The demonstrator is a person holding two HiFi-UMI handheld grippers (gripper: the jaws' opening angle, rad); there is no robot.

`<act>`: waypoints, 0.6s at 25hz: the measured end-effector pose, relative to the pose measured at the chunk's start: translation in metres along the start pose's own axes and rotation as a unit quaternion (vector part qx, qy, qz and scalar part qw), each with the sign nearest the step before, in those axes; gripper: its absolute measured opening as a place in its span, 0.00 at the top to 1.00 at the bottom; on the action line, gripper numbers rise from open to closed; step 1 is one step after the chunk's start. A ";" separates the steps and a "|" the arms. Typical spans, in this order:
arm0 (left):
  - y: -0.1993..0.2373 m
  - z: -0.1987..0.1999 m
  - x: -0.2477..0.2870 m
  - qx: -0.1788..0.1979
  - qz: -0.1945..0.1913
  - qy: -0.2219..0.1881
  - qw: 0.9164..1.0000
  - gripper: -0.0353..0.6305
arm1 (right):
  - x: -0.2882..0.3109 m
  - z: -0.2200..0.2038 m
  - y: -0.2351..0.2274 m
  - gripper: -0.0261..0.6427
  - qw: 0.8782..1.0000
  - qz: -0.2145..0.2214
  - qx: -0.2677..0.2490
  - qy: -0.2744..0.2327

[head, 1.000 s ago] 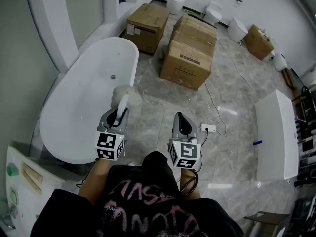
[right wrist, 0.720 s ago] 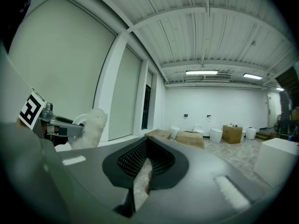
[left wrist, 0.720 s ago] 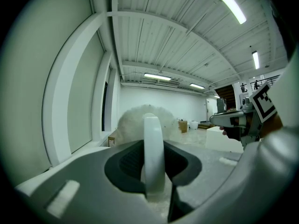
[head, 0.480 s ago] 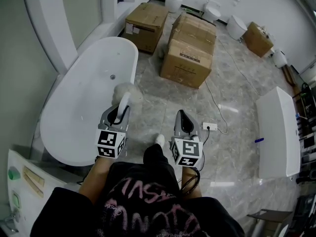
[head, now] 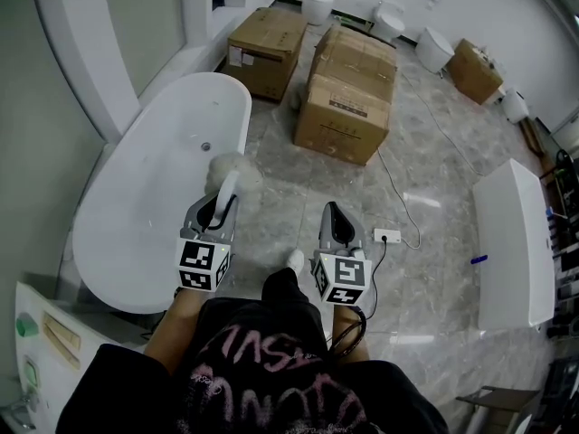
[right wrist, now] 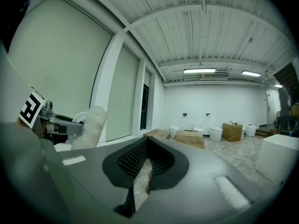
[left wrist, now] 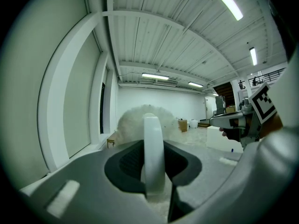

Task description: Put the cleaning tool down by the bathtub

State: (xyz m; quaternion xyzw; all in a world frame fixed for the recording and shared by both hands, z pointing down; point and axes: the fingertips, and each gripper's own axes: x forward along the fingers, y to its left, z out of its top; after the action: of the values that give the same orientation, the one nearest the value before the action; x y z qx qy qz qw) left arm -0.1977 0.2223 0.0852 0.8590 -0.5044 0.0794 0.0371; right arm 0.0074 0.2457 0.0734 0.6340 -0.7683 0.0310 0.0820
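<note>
Holding the cleaning tool point(head: 232, 170) clamped by its white handle in my left gripper point(head: 218, 204), I have its fluffy head in the air, about over the bathtub point(head: 145, 197) rim. My right gripper point(head: 334, 217) is closed on nothing. Lowering it and letting go remain, I judge.

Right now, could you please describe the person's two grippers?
Both the left gripper and right gripper are grey tapered shells with black inner pads, each bearing a white cube of black square markers. The top worn is black with pink print.
</note>
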 end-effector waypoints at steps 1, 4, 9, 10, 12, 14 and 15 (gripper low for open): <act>0.000 0.001 0.003 0.000 0.001 0.000 1.000 0.82 | 0.003 0.001 -0.001 0.94 1.000 0.002 0.001 -0.001; 0.001 0.002 0.013 0.001 0.002 0.004 1.000 0.82 | 0.015 0.001 -0.006 0.94 1.000 0.007 0.003 -0.002; 0.003 -0.002 0.031 0.004 0.006 0.014 1.000 0.82 | 0.035 -0.005 -0.018 0.94 1.000 0.015 0.005 0.008; 0.004 -0.002 0.036 0.003 0.007 0.016 1.000 0.82 | 0.040 -0.006 -0.020 0.94 1.000 0.017 0.005 0.011; 0.005 -0.003 0.044 0.002 0.009 0.020 1.000 0.82 | 0.048 -0.007 -0.023 0.94 1.000 0.022 0.003 0.015; 0.005 -0.004 0.052 0.002 0.011 0.023 1.000 0.82 | 0.055 -0.008 -0.027 0.94 0.999 0.026 0.003 0.018; 0.005 -0.004 0.056 0.002 0.012 0.024 1.000 0.82 | 0.058 -0.008 -0.030 0.94 0.999 0.027 0.003 0.020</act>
State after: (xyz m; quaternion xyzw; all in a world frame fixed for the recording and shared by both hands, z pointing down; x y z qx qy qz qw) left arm -0.1756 0.1720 0.0984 0.8509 -0.5133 0.1012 0.0469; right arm 0.0271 0.1846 0.0894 0.6124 -0.7834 0.0484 0.0941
